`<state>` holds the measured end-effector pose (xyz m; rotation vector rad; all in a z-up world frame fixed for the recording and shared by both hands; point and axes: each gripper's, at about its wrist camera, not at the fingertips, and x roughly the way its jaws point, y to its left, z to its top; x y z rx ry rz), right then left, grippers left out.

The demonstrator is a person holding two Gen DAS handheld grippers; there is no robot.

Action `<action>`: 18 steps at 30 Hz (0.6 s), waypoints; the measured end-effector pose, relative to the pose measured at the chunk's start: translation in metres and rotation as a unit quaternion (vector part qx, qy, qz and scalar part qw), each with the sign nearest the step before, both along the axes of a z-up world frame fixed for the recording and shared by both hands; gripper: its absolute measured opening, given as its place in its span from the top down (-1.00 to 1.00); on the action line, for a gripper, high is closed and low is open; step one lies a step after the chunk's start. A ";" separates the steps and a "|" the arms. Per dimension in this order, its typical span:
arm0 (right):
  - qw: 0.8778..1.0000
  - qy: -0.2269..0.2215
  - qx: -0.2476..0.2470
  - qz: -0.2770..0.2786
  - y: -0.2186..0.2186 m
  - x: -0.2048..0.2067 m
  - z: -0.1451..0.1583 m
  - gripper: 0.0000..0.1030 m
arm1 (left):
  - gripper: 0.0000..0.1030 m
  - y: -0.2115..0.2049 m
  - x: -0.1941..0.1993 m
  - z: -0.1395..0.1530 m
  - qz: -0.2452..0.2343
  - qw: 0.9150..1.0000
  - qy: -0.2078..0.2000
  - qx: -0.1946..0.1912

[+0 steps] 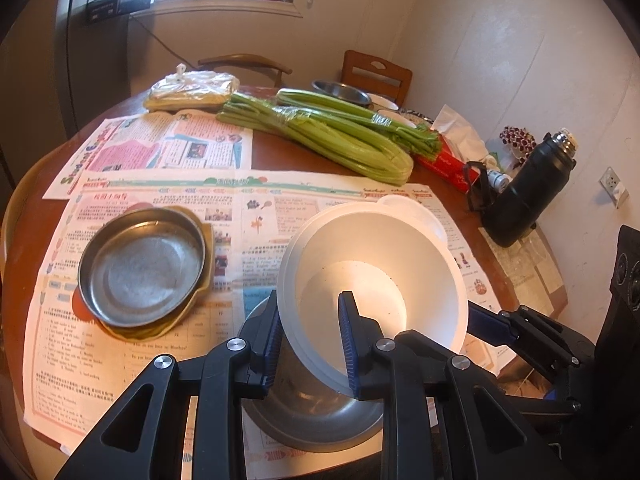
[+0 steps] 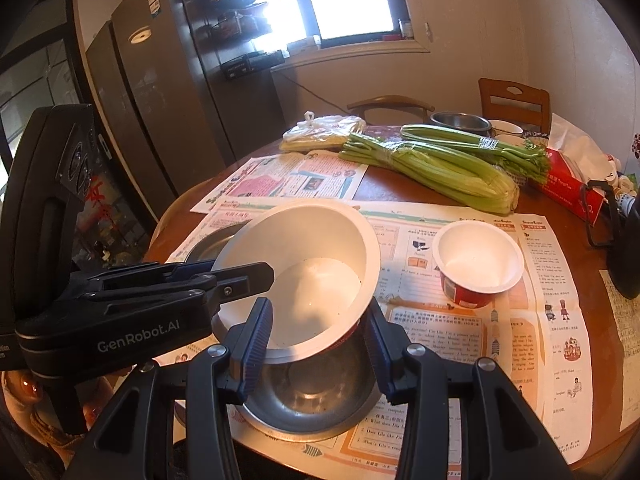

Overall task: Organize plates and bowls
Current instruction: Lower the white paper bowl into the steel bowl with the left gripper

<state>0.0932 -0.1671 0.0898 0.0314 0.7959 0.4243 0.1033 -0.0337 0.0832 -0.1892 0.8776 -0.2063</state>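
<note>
A large white paper bowl (image 1: 372, 264) (image 2: 304, 276) is tilted over a steel bowl (image 1: 316, 412) (image 2: 308, 396) at the table's near edge. My left gripper (image 1: 310, 344) is shut on the white bowl's near rim; it enters the right wrist view from the left (image 2: 248, 276). My right gripper (image 2: 320, 340) straddles both bowls, and I cannot tell whether its pads touch them. A steel plate (image 1: 140, 268) lies on a brass plate at the left. A small red-sided white cup (image 2: 478, 268) stands to the right.
Newspapers (image 2: 532, 320) cover the round wooden table. Celery bundles (image 2: 440, 164), a plastic bag of food (image 1: 192, 88), a red tissue box (image 2: 572, 188), a black thermos (image 1: 528, 188) and another steel bowl (image 2: 460, 122) lie at the back. Chairs stand behind.
</note>
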 end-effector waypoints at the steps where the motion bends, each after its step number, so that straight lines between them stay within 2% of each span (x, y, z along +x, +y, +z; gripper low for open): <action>1: 1.000 0.004 0.000 0.003 0.001 0.000 -0.002 0.10 | 0.49 0.001 -0.001 -0.003 0.001 1.000 0.003 0.000; 18: 0.997 0.069 -0.026 0.032 0.006 0.007 -0.047 0.10 | 0.48 0.001 0.004 -0.052 -0.006 0.998 0.070 0.002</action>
